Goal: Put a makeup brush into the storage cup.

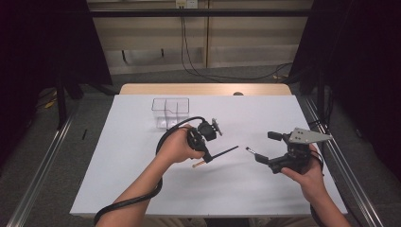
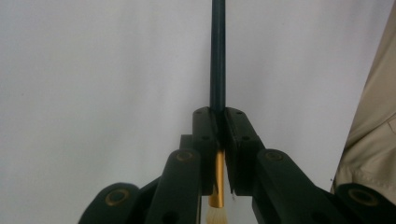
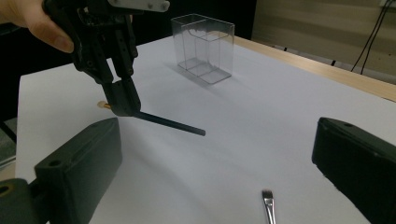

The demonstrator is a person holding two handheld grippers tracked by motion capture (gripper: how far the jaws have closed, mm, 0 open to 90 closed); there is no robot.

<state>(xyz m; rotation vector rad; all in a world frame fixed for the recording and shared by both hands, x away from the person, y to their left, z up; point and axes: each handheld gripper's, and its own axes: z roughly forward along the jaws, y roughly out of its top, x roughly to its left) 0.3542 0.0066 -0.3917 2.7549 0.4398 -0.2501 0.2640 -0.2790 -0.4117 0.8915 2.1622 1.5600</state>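
My left gripper point(image 1: 208, 156) is shut on a paintbrush point(image 1: 222, 152) with a dark handle that sticks out to the right, just above the white table. In the left gripper view the jaws point(image 2: 220, 126) pinch the handle point(image 2: 217, 56) above its gold ferrule point(image 2: 216, 182). My right gripper point(image 1: 265, 147) stands open at the right, its jaws pointing left. A second small brush point(image 1: 250, 150) with a metal ferrule lies on the table just off its jaws. In the right gripper view that brush point(image 3: 267, 201) lies low between the open jaws point(image 3: 217, 154), with the left gripper point(image 3: 120, 100) and its brush point(image 3: 173, 125) farther off.
A clear plastic container point(image 1: 170, 112) with a divider stands upright at the table's far left of centre, also in the right gripper view point(image 3: 203, 49). The white table sheet point(image 1: 142, 189) ends at a wooden strip point(image 1: 203, 89) at the back. Beige cloth point(image 2: 373, 130) shows at the right edge.
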